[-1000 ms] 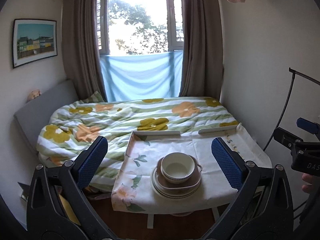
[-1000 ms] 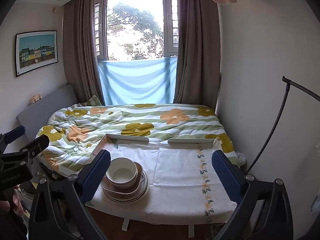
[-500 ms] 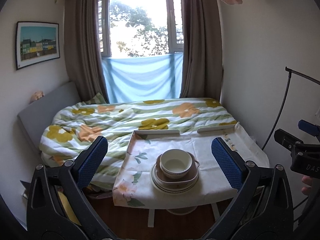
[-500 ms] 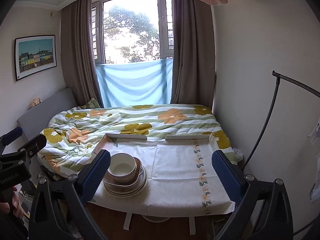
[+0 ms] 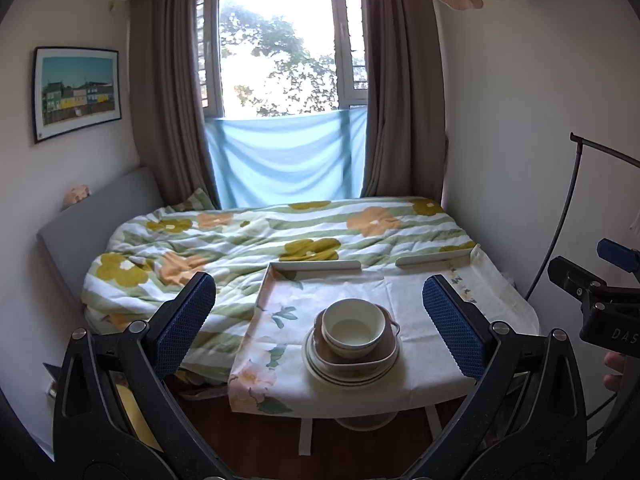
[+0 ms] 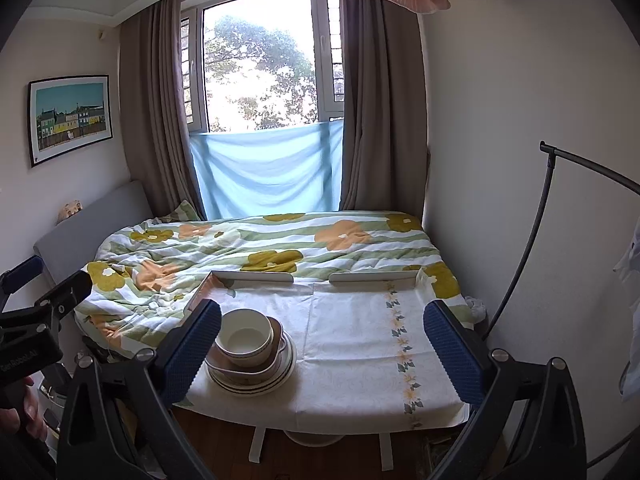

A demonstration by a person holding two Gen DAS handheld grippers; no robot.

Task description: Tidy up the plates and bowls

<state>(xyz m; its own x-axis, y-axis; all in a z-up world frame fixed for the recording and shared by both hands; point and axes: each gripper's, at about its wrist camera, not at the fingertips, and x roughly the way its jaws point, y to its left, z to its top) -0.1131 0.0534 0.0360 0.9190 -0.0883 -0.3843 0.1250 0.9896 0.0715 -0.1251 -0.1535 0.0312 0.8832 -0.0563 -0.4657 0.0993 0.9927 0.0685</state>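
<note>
While spread wide and empty, left gripper [image 5: 318, 322] and right gripper [image 6: 322, 334]: "DAS" lettering; stacked bowl [image 5: 354, 327] ahead near table [image 5: 492, 312] edge.

Flowery duvet [image 5: 256, 248], framed pic [image 5: 76, 92], blue cloth [image 6: 268, 172].

Glossy ceramic bowl [image 5: 353, 327] on stacked plates [image 5: 351, 372], matt floral cloth on the table [image 5: 472, 376], knurled blue gripper pads [image 5: 185, 320]
</note>
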